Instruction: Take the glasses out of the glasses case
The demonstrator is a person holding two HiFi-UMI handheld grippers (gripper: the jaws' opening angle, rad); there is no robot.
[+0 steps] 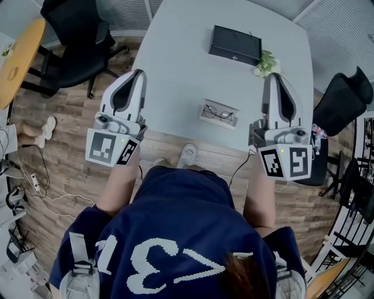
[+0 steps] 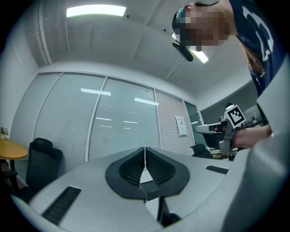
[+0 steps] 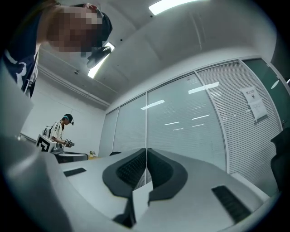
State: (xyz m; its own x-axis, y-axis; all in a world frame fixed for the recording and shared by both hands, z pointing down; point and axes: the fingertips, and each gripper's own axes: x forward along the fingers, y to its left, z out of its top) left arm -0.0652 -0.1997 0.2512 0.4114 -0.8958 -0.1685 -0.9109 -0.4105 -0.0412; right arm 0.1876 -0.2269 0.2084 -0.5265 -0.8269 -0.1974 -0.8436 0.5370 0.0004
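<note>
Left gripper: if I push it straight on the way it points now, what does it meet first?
Nothing close, it seems. The left gripper, jaws shut, aims above the table at the glass partition across the room; depth is hard to judge. The glasses case lies off to its right.

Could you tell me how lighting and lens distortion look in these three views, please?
Head view: even, soft light, the table edges bowed by the wide lens, the glasses case sharp. Left gripper view: dark round vignette, a ceiling light blown out. Right gripper view: same vignette, light streaks reflected in the glass wall.
</note>
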